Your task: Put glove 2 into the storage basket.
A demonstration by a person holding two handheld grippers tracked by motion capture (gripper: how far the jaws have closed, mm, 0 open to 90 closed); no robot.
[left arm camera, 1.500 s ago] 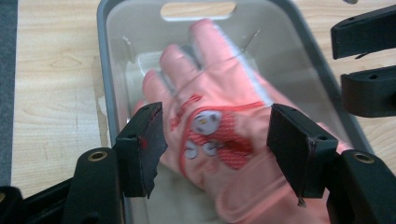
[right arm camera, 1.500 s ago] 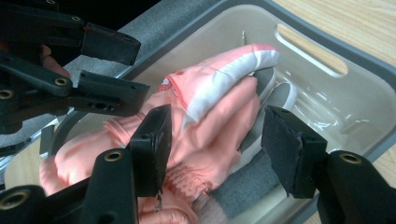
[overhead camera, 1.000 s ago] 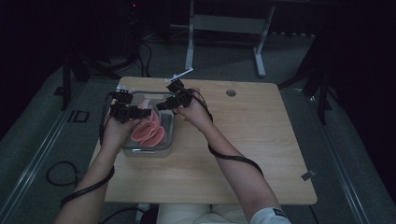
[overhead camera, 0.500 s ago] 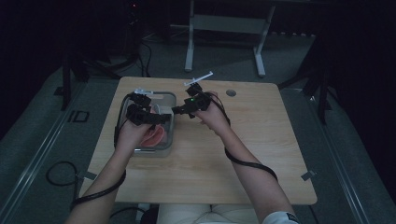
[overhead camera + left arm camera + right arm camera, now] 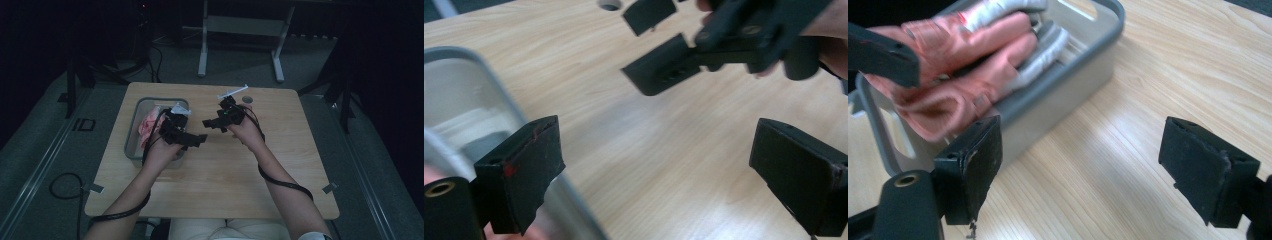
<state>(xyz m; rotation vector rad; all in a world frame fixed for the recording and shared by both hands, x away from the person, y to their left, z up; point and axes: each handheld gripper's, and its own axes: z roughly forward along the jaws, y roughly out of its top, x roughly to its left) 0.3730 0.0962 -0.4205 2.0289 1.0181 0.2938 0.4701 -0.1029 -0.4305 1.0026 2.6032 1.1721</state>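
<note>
From above, both hands are now sitting right of the grey plastic tub on the pale wooden table, having left the pink and grey gloves lying inside it; a second ago they were over the tub. The left gripper and right gripper are facing each other.

In the left gripper view, its jaws have just been opening, spread wide with nothing between them.

In the right gripper view, likewise, its jaws are gaping empty beside the tub.

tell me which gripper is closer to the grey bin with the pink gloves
The left gripper, at the grey bin holding the pink gloves; the right gripper is out over bare table.
</note>
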